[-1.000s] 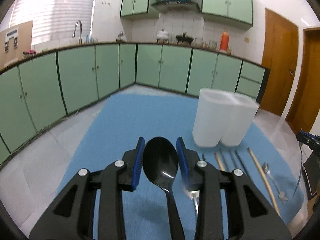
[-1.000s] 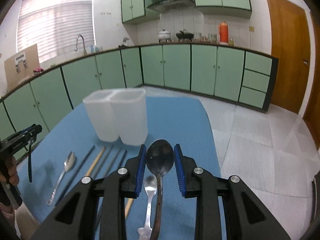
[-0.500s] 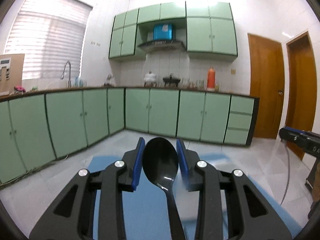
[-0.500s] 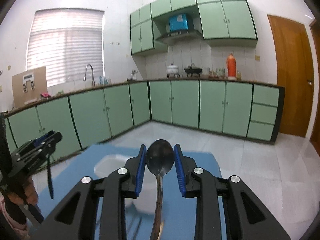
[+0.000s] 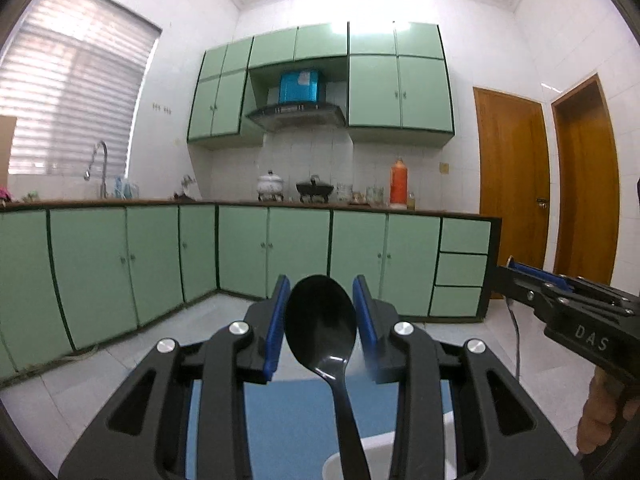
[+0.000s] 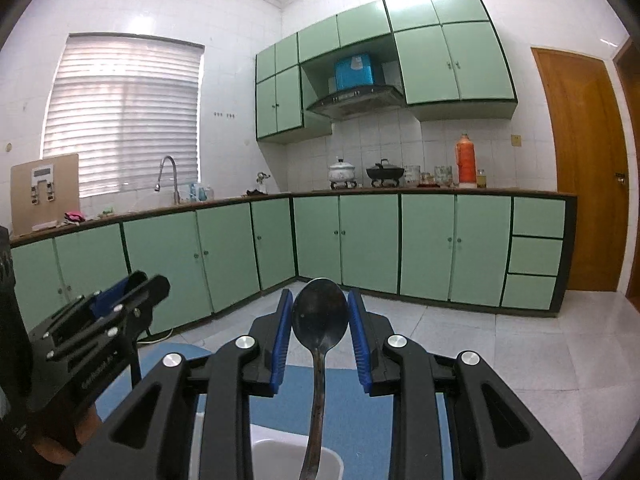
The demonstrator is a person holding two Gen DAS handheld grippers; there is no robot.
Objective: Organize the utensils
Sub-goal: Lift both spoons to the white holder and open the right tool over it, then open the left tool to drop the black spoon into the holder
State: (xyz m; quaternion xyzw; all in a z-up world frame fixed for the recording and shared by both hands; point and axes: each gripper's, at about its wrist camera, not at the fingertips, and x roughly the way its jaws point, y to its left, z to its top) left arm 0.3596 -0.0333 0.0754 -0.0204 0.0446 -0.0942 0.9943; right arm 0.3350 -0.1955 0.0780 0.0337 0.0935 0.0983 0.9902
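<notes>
The left tool (image 5: 320, 292) is clenched on a black plastic spoon (image 5: 320, 322), bowl up between the blue pads (image 5: 276, 328), handle running down toward the camera and cut off by the lower frame edge. Under it a strip of blue mat (image 5: 292, 412) covers the worktop, and the white rim of a container (image 5: 360, 450) peeks out bottom centre, mostly hidden behind the tool's black arms; whether the handle enters it cannot be told. To the right, the right tool (image 6: 320, 300) grasps a metal spoon (image 6: 319, 316) the same way, bowl upright, handle dropping toward the white container (image 6: 276, 456), its end out of frame. In the right wrist view the left tool shows side-on at the left edge, well apart from the right one. Beyond the mat's far edge lies open tiled floor (image 6: 500, 344) up to the green cabinets (image 6: 424, 244). The rest of the worktop is out of sight below both cameras.
</notes>
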